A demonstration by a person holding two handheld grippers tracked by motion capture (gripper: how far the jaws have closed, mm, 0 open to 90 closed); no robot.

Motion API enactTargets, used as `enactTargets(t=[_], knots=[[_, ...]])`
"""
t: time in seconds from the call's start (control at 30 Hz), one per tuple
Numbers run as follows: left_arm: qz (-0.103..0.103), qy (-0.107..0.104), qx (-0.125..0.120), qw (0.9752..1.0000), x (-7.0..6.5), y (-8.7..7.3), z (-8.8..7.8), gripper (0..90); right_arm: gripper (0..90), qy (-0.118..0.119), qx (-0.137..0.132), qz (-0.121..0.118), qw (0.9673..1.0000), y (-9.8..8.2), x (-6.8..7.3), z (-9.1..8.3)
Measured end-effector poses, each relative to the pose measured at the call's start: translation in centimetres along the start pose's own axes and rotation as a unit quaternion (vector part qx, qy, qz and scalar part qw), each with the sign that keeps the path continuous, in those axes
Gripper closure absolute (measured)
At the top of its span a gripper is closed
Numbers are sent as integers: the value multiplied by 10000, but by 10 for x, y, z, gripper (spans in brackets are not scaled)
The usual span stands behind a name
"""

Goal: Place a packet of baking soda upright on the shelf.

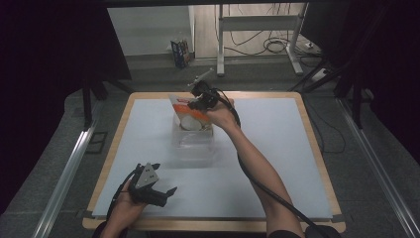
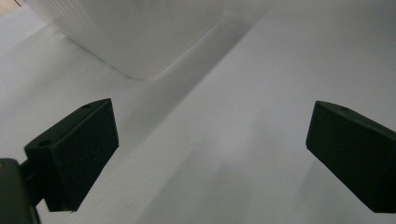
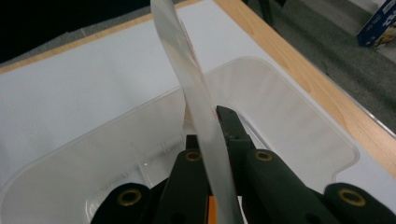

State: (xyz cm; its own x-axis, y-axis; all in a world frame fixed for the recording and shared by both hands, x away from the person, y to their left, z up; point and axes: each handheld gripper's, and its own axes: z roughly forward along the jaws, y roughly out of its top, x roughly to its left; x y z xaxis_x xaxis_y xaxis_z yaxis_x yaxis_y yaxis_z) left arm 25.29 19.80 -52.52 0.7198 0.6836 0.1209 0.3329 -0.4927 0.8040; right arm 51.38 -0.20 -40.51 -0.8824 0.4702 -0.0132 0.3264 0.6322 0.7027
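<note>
Right gripper [image 1: 198,101] up over the far middle of the table [image 1: 277,148], jaws clamped tight on a flat packet [image 1: 185,111], orange and white, seen edge-on in the right gripper view [image 3: 196,93] as a thin pale sheet pinched between the two black jaws. Held above the clear plastic tub [image 1: 193,144], tilted, lower end dipping toward the tub's open top; whether touching the rim, hard to tell from above. From the right gripper view, tub [image 3: 280,93] spread out directly beneath, rounded corners and see-through floor, white tabletop around it and the wooden table edge running off beside. Forearm stretched long across the table, cable trailing back along it. Left gripper [image 1: 161,191] down at the near left corner of the table, well apart from the tub, gripped in the hand, grey three-cornered plate on top. Jaws wide apart there in the left gripper view [image 2: 210,144], nothing between them but bare white surface, a pale wall of the tub [image 2: 140,32] ahead.
</note>
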Motion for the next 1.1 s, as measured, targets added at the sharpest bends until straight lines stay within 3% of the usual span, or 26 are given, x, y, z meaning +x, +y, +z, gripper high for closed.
enactTargets(t=[0.23,0.43,0.97,1.1], knots=[[29,-12,5,10000,-1,1,0,23,883,86,19,169,9998,-5,-6,-1],[-32,10,-7,10000,2,-1,0,23,849,-9,86,22,10000,-4,-3,-1],[-24,9,-1,10000,1,-1,0,24,428,-172,-88,48,9998,-3,1,-8],[-31,3,-1,10000,2,-1,0,24,361,-210,-152,9,9997,-4,1,-11]])
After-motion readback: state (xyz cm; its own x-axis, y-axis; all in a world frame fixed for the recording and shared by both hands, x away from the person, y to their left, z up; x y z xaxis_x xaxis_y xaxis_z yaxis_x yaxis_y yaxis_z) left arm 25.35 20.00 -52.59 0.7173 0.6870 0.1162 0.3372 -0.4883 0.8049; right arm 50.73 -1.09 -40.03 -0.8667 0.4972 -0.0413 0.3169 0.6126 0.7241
